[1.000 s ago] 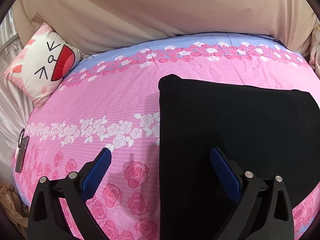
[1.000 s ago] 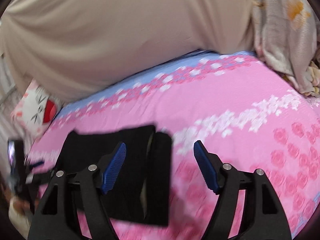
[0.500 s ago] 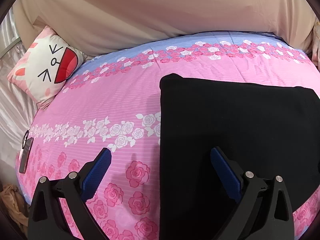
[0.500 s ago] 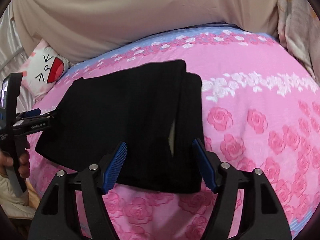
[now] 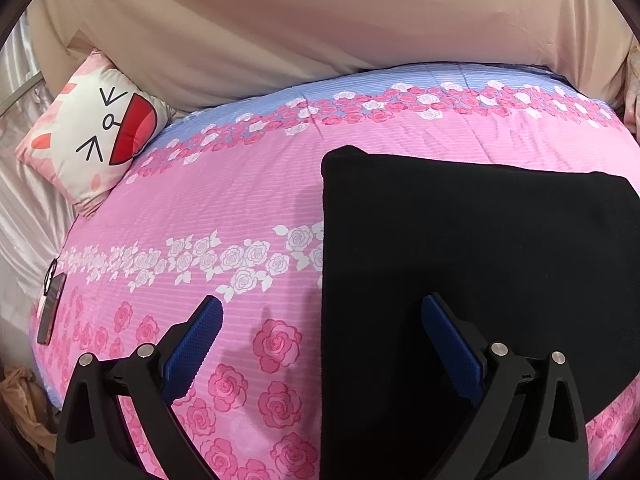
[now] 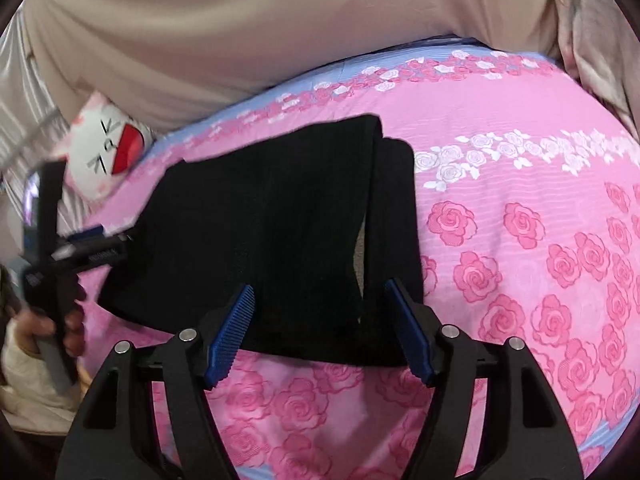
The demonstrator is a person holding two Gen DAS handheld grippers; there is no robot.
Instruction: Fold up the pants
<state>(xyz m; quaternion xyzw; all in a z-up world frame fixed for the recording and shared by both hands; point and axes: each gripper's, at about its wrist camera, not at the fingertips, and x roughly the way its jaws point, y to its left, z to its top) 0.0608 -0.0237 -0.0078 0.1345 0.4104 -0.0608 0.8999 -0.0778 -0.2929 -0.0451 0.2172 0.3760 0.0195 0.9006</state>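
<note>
- We take the black pants [image 5: 472, 264] as our landmark: one pair, folded into a flat, matte block on the bed [image 5: 240, 184]. Its dark cloth shows almost no detail, so we cannot count the layers. From the left wrist its right edge is cut off by the frame.
- From the right wrist we make out a narrower strip lying along the block's right side, with a thin pale gap between them.
- The bed's cover is ribbed pink cloth printed with roses, with a blue band on the far side of the pants.
- One square cartoon-face pillow [image 5: 92, 136] sits far left of the pants; a flat dark object [image 5: 50, 312] at the bed's left edge is too small to identify.
- The left gripper [image 5: 320, 320] straddles the pants' left edge, its jaws spread wide and empty; its two blue pads are ribbed.
- The right gripper [image 6: 320, 304] hovers at the pants' near edge, jaws apart, gripping nothing.
- A hand [image 6: 44, 328] left of the pants is blurred.
</note>
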